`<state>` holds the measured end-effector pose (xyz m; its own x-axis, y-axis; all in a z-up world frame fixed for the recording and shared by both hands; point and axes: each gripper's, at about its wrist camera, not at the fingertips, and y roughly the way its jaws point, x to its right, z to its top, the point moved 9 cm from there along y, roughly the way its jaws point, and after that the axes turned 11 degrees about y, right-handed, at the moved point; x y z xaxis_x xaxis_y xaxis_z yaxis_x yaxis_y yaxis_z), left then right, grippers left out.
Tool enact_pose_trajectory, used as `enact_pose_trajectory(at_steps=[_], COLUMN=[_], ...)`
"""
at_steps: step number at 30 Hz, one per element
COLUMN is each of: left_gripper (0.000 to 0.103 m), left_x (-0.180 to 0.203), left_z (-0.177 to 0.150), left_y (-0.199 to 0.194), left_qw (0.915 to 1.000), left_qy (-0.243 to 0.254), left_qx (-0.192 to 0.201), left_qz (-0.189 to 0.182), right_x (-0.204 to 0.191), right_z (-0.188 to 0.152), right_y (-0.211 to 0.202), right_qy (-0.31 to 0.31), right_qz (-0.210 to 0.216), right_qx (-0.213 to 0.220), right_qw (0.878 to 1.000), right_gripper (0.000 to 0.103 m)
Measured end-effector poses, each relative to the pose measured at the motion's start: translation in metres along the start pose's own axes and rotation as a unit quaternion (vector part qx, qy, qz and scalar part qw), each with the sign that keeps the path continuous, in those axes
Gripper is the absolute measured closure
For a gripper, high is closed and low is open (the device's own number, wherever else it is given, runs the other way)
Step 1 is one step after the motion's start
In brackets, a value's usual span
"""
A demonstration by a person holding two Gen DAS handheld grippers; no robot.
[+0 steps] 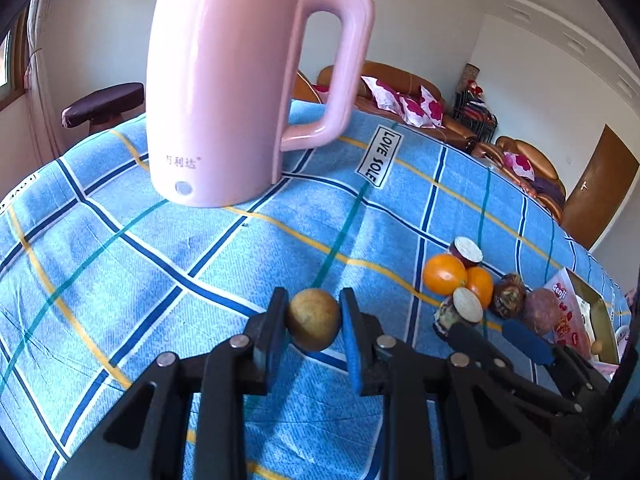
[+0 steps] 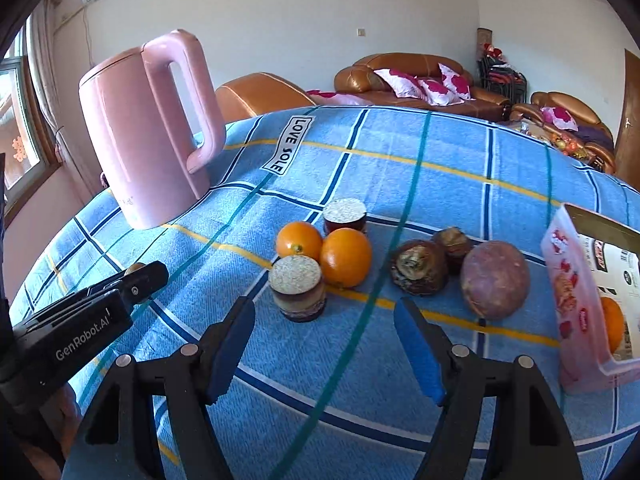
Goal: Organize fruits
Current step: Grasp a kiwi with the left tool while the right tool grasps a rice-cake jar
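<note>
Far left on our blue plaid cloth [image 1: 120, 264] stands the pink kettle [image 1: 240, 80], upright, handle turned to the right. Nearer to us, our left gripper [image 1: 314, 320] is clamped on a small round brownish-yellow fruit [image 1: 314, 318], with both pads pressed against its sides. Whether that fruit rests on the cloth or hangs just over it, we can't tell.

Moving right, there's the cluster: two oranges [image 2: 324, 250] touching each other, with one cut purple-skinned chunk [image 2: 298, 288] just in front of them and another [image 2: 345, 214] just behind, both standing with the pale cut face up. Right of those sit two dark brown wrinkly fruits [image 2: 420, 268], side by side, and then a bigger reddish-purple one [image 2: 496, 278] touching them.

Our right gripper [image 2: 324, 340] has its jaws apart with nothing between them, only bare cloth. It sits near side of the cluster, the front chunk just beyond its left finger, not touching.

Far right is a pink printed box [image 2: 576, 280], open toward us, with another orange [image 2: 612, 328] inside.
</note>
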<state>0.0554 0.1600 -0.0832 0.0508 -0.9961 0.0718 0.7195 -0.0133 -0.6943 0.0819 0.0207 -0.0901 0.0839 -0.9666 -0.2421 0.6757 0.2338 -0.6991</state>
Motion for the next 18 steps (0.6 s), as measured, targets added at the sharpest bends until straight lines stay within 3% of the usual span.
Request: enact_pose_trajectory(at_steps=[4,9,18], left_gripper=[0.076,0.076,0.076], left_x=[0.005,0.006,0.01], left_z=[-0.001,-0.002,-0.001], left_y=[0.002,0.0,0.001], left_qw=[0.9999,0.9999,0.9997], left_qy=[0.01,0.014,0.023], left_qx=[-0.003,-0.004,0.004], left_qz=[-0.004,-0.003,-0.007], right_x=[-0.005,-0.01,-0.005], right_z=[-0.002,0.001,-0.003], right_y=[0.022,0.027,0.012], right_qy=[0.017,0.017,0.03], right_qz=[0.005,0.001,0.03], right_qx=[-0.04,-0.041,-0.032], right_qw=[0.999,0.999,0.999], right_gripper=[0.047,0.065,0.066])
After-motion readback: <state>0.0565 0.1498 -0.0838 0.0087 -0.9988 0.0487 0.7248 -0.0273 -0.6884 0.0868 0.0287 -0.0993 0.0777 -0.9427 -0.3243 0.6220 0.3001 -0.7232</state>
